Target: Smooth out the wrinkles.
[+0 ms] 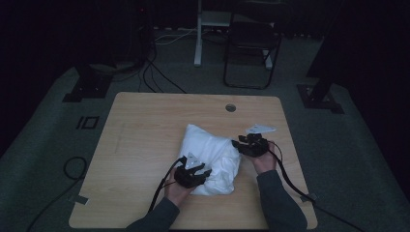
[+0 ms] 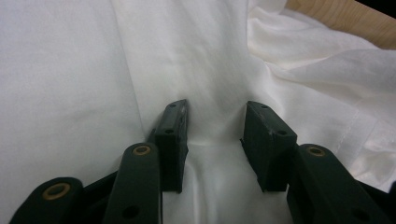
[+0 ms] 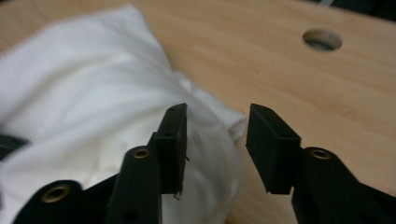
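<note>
Both forearms come in from bottom edge, sleeves dark. Left gripper angled forward and to the right, jaws partway apart, pads not pinching anything. Right gripper points left, hand wrapped round its body behind the jaws, jaws also partway apart, gap free.

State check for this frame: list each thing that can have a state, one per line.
white cloth: bunched in a rumpled heap on the table, not spread flat.
left gripper: jaws apart, set down over a fold of the cloth, pads not pressing it.
right gripper: jaws apart at the cloth's edge, nothing gripped.
table: wooden top, cable hole uncovered.
</note>
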A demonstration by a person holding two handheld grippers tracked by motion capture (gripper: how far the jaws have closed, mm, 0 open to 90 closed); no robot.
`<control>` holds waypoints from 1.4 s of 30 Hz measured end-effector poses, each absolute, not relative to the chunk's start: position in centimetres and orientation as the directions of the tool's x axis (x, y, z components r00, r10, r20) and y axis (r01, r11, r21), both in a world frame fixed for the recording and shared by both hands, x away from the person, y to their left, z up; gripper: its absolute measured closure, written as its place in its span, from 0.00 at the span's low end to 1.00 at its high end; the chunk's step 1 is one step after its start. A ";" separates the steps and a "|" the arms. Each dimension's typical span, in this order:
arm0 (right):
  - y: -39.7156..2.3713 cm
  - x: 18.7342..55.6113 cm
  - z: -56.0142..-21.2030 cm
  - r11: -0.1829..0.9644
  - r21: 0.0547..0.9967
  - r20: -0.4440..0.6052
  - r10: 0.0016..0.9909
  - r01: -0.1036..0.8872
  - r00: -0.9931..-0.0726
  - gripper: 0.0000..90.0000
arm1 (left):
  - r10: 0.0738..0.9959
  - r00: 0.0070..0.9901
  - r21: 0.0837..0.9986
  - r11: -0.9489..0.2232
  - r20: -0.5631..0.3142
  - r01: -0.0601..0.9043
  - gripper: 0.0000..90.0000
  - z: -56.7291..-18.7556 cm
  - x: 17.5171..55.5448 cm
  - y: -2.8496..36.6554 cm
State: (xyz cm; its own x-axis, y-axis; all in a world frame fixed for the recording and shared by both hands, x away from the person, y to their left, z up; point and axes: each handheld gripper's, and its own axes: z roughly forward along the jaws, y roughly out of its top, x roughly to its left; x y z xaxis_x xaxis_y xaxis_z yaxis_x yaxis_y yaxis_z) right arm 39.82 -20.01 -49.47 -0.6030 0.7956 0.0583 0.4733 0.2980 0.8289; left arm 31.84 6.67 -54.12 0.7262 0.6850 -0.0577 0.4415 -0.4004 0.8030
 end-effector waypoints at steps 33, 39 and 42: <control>-18.9 38.7 -48.1 0.319 0.848 0.046 0.753 0.424 -0.657 0.98 | 0.589 0.807 0.836 -0.461 0.037 0.298 0.96 -52.9 28.6 2.5; -19.3 38.6 -48.1 0.305 0.856 0.048 0.758 0.418 -0.651 0.98 | 0.537 0.844 0.873 -0.414 0.004 0.259 0.98 -51.2 27.5 2.8; -19.5 38.1 -48.0 0.311 0.857 0.035 0.760 0.412 -0.649 0.98 | 0.505 0.863 0.867 -0.419 -0.024 0.269 0.96 -51.4 27.6 2.6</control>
